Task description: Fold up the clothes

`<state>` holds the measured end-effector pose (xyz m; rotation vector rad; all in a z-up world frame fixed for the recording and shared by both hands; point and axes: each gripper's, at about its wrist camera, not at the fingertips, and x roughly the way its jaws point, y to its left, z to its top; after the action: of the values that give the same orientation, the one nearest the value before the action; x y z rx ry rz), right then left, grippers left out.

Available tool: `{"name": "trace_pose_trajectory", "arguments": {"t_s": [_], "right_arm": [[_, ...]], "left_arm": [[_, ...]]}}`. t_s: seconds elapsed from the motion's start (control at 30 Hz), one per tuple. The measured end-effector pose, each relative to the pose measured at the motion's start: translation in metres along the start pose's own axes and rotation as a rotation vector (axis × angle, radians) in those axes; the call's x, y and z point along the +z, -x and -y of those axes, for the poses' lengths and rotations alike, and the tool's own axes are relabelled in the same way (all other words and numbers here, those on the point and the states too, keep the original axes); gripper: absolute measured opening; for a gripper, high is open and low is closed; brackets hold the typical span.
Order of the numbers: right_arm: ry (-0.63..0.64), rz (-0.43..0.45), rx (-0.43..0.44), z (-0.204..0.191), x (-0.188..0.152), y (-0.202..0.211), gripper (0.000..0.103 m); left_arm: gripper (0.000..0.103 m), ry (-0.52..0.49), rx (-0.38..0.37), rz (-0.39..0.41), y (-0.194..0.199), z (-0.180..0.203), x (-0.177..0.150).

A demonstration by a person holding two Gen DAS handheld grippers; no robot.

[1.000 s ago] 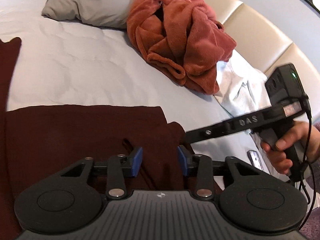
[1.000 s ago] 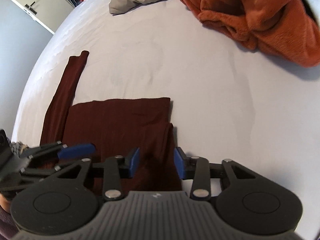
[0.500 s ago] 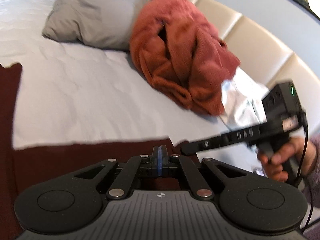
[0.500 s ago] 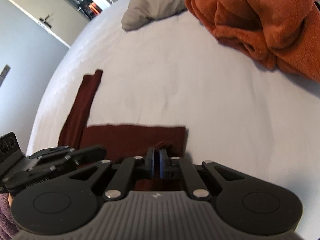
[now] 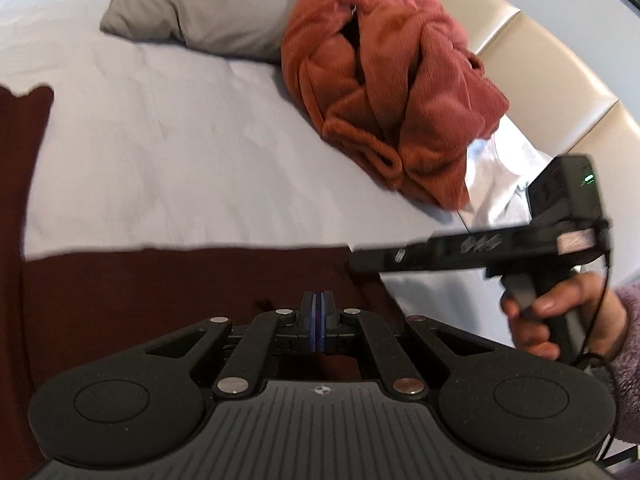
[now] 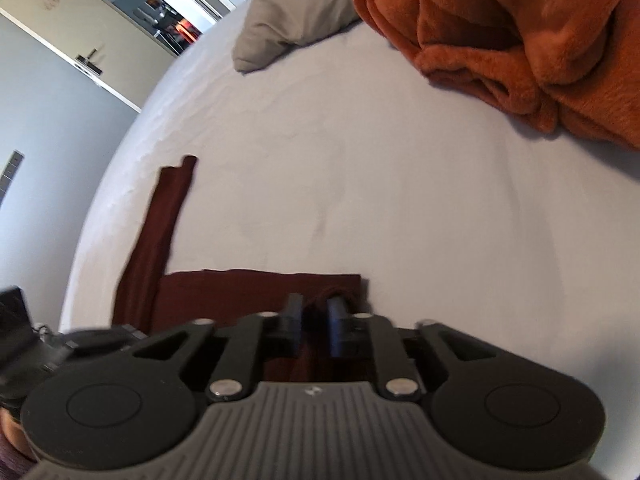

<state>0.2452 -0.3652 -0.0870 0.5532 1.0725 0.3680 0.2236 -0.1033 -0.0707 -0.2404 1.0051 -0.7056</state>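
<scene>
We have the dark maroon garment (image 5: 168, 292) lying flat on the white bed (image 5: 180, 160), its near edge under both our tools, and we read this as the start of a fold: each side of that edge has to be caught so it can be carried over in one even line.

Our left claw (image 5: 318, 326) is pressed fully together low over the cloth; the pads meet so tightly that we cannot see fabric between them, so we cannot say for sure it has a pinch. Our right claw (image 6: 316, 322) is opening, its jaws standing apart with a raised bump of the maroon cloth between them, the pads not pressing on it. In the left view the right tool reaches in from the side, gripped by our right hand (image 5: 560, 320).

The garment looks thin and smooth, partly folded into a neat rectangle, with one long sleeve (image 6: 160, 228) stretched out straight up the bed. The orange fleece blanket (image 5: 392, 88) and grey pillow (image 5: 208, 8) sit well apart, leaving room to work.
</scene>
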Motion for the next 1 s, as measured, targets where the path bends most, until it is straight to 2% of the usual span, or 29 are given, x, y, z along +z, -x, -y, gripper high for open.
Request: {"name": "trace_pose_trajectory", "arguments": {"t_s": [0.07,0.23,0.27,0.33,0.43,0.53,0.67,0.77,0.87,0.9,0.93,1.0], "right_arm": [[0.01,0.003,0.012,-0.004,-0.006,0.011,0.045],[0.048,-0.055,-0.009,-0.007,-0.033,0.019,0.041],[0.056,-0.058,-0.005,-0.007,-0.038,0.019,0.038],[0.056,-0.061,0.01,-0.005,-0.045,0.016,0.02],[0.045,-0.056,0.026,0.0,-0.049,0.011,0.012],[0.022,-0.038,0.047,0.004,-0.048,0.01,0.009],[-0.002,-0.004,0.085,0.003,-0.045,0.011,0.009],[0.031,-0.022,0.021,0.0,-0.045,0.011,0.01],[0.032,-0.025,-0.007,0.003,-0.048,0.014,0.016],[0.028,-0.022,-0.004,0.004,-0.049,0.015,0.021],[0.023,-0.019,-0.001,0.004,-0.051,0.017,0.031],[0.027,-0.01,0.005,0.003,-0.054,0.02,0.035]], "left_arm": [[0.0,0.006,0.011,-0.011,-0.005,0.005,-0.005],[0.0,0.046,0.061,-0.022,-0.011,0.007,-0.013],[0.0,0.05,0.063,-0.022,-0.013,0.006,-0.014],[0.0,0.06,0.062,-0.004,-0.015,0.003,-0.013],[0.0,0.068,0.072,0.028,-0.021,-0.005,-0.004],[0.0,0.07,0.083,0.055,-0.022,-0.012,0.008],[0.0,0.054,0.079,0.078,-0.017,-0.017,0.028],[0.0,0.075,0.08,0.051,-0.015,-0.015,0.033],[0.0,0.073,0.09,0.007,-0.012,-0.008,0.026],[0.002,0.071,0.092,-0.009,-0.011,-0.007,0.022],[0.006,0.076,0.096,-0.024,-0.012,-0.006,0.018],[0.01,0.094,0.103,-0.044,-0.013,-0.005,0.011]]}}
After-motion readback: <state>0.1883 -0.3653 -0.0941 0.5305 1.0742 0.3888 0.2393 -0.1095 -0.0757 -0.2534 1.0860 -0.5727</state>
